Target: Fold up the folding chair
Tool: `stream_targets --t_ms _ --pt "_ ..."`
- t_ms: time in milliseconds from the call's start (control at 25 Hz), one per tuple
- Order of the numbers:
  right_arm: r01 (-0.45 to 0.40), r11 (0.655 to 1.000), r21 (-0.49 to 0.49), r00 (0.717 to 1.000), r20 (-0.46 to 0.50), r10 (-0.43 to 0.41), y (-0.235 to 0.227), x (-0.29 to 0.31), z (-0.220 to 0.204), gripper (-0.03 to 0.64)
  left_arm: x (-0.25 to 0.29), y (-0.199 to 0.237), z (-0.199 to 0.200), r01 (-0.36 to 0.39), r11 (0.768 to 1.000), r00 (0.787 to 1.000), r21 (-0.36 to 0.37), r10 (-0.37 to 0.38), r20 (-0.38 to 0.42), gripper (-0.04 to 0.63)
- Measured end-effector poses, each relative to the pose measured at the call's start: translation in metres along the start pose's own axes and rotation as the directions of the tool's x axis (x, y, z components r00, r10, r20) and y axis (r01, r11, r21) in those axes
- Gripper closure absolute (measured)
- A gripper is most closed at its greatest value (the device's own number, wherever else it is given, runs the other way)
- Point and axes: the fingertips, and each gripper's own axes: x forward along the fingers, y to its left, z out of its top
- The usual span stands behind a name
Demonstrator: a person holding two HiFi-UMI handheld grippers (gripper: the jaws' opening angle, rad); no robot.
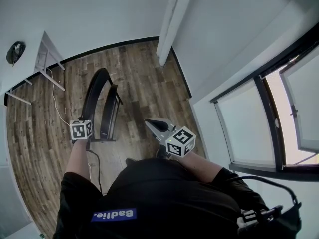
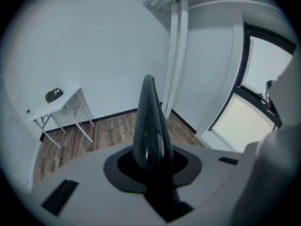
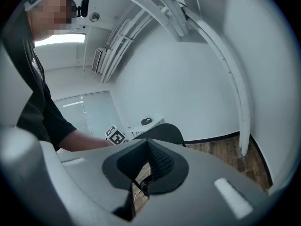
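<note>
The black folding chair (image 1: 102, 101) stands on the wooden floor in front of me, seen edge-on from above, its seat and back close together. My left gripper (image 1: 83, 126) sits at the chair's near top edge, under its marker cube. In the left gripper view a glossy black chair edge (image 2: 150, 126) rises from between the jaws, which are shut on it (image 2: 151, 160). My right gripper (image 1: 152, 124) hovers to the right of the chair, apart from it, shut and empty. In the right gripper view (image 3: 150, 166) the chair's back (image 3: 162, 133) lies beyond the closed jaws.
A white table (image 1: 42, 59) with a dark object (image 1: 16, 51) on it stands at the far left wall. A white cable (image 1: 57, 108) trails over the floor beside the chair. A white pillar (image 1: 169, 24) rises at the back, and dark-framed windows (image 1: 259, 118) fill the right.
</note>
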Motion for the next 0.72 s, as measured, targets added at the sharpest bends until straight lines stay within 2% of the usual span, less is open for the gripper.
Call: stream_targets --t_ms 720 --pt "0.009 1.0 0.026 1.0 -0.013 -0.008 -0.0074 0.0016 -0.001 0.615 0.0024 0.007 0.0016 -0.01 1.0 1.0 0.027 0.01 -0.006 0.509"
